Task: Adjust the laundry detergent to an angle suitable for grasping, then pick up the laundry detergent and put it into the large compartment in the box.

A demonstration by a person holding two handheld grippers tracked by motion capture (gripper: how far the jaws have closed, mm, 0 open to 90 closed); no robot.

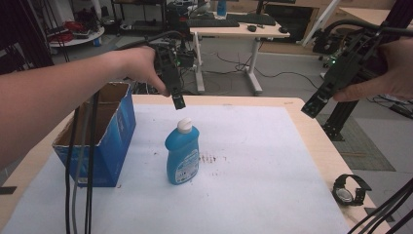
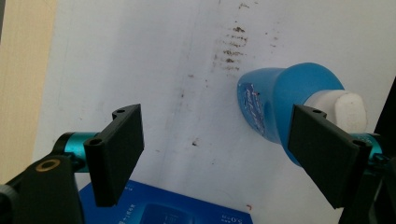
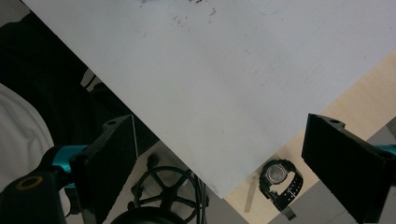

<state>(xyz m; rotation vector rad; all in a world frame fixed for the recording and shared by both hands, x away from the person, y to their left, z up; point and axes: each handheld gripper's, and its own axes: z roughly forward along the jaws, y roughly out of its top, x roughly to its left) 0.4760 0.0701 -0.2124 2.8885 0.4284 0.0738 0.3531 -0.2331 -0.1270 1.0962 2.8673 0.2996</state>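
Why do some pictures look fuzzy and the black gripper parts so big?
In the left gripper view the blue bottle looks soft and its near end swollen, and the jaws loom large because the camera sits right behind them. In the right gripper view the watch is small and a bit blurry. The high view is evenly lit, with faint shadows.

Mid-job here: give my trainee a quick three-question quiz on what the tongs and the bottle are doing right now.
1. True or false: the left tongs are shut on the blue bottle.
2. Which thing lies near the table's right edge: A) wristwatch, B) spoon, C) mug?
3. Fill in: the bottle stands upright beside the open blue ____.

Key: 1 false, the jaws are open above its white cap; 2 A; 3 box.
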